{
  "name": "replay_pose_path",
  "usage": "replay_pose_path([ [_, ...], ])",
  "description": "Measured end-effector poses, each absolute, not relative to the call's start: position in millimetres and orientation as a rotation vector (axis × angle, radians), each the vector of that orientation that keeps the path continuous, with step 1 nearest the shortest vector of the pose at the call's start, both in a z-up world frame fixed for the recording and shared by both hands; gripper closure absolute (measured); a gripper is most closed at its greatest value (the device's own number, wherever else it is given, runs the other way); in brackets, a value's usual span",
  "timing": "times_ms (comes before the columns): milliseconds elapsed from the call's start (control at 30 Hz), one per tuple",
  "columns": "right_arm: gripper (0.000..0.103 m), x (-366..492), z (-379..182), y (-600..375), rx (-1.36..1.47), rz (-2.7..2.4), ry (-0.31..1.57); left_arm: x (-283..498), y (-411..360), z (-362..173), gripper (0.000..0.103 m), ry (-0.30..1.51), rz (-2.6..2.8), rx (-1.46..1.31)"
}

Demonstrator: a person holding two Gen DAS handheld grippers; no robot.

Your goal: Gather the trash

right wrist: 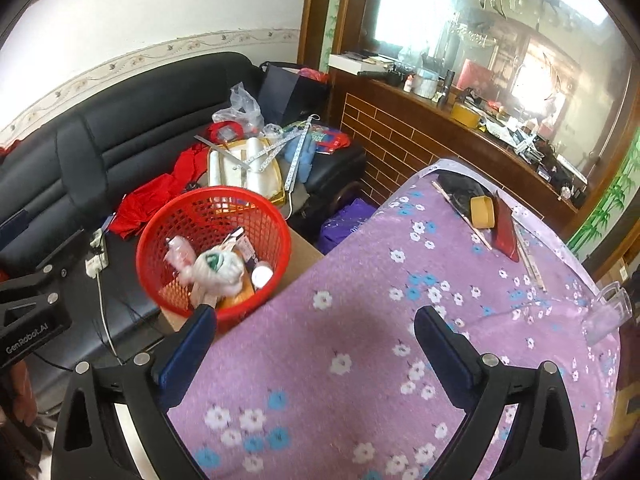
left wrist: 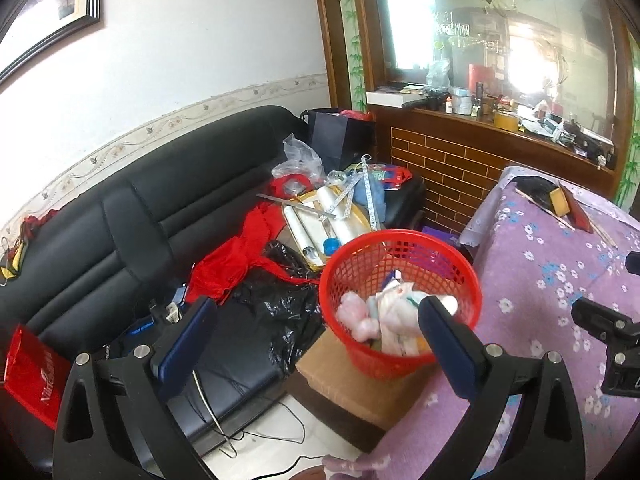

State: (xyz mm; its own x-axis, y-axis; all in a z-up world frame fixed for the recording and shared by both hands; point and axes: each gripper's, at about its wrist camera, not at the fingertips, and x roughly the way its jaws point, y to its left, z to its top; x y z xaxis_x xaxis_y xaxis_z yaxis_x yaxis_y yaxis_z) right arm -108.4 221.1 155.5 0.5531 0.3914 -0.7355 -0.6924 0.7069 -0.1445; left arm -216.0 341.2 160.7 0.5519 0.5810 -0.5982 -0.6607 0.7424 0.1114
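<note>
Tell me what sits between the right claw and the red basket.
Nothing visible. The right claw hangs open and empty over the purple flowered tablecloth; the red basket stands on a cardboard box just past the table's edge, its top uncovered.

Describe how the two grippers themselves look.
Both the left gripper and right gripper have black forked frames with silver round bolts and dark blue flat pads. The left one's black body carries white "GenRobot.AI" lettering. No sleeves show.
</note>
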Motion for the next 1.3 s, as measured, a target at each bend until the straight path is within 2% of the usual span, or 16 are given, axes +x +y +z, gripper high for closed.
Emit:
replay_pose_path([
  [600, 0.002, -159.8, 151.4, 174.6, -0.512, 0.79, 0.673, -255.2, 281.6, 164.1, 0.003, 0.677, 0.958, -0.061],
  [1300, 0.002, -167.3, 140.0, 157.6, -0.538, 0.826, 0.679, -270.7, 260.2, 152.9, 0.003, 0.694, 0.947, -0.113],
])
